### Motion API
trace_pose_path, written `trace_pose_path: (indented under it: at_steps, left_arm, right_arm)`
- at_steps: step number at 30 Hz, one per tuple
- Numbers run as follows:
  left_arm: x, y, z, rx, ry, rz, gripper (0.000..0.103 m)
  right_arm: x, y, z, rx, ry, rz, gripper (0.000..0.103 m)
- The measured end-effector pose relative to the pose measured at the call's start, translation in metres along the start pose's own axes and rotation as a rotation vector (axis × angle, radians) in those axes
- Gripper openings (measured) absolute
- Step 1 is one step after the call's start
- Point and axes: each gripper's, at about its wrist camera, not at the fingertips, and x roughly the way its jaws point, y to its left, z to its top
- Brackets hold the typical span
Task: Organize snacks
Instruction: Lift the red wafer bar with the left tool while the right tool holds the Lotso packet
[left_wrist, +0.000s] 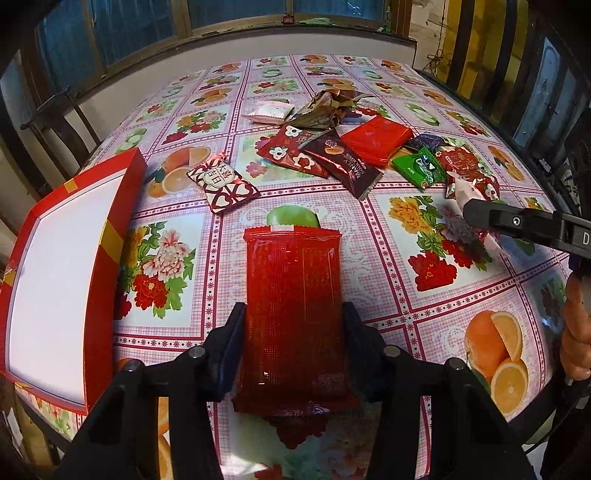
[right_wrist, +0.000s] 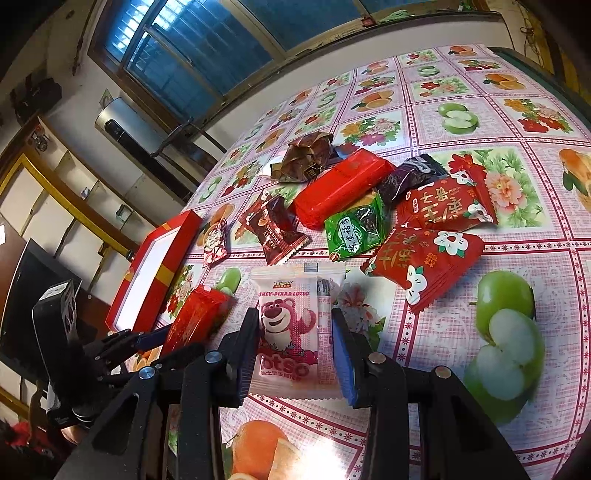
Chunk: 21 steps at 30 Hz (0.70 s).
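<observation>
My left gripper (left_wrist: 293, 314) is shut on a long red snack packet (left_wrist: 293, 295) and holds it above the table, to the right of the red box (left_wrist: 62, 251) with a white inside. My right gripper (right_wrist: 295, 332) is shut on a pink Lotso bear packet (right_wrist: 291, 325); it also shows at the right in the left wrist view (left_wrist: 476, 218). A pile of snack packets lies further back: a red block packet (left_wrist: 376, 138), a green packet (left_wrist: 419, 166), a brown packet (left_wrist: 343, 162) and red flowered packets (right_wrist: 424, 266).
The floral tablecloth (left_wrist: 443, 314) covers the table. A red-and-white patterned packet (left_wrist: 221, 182) lies alone near the box. A crumpled brown wrapper (right_wrist: 306, 157) lies behind the pile. A chair (left_wrist: 59, 122) stands at the far left edge, windows behind.
</observation>
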Motion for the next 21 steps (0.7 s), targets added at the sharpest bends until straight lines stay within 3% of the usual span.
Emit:
trace_pose_path:
  at_steps: [21]
  left_arm:
    - [-0.013, -0.027, 0.006, 0.032, -0.032, 0.026, 0.049]
  right_arm:
    - [-0.02, -0.001, 0.004, 0.015, -0.093, 0.023, 0.04]
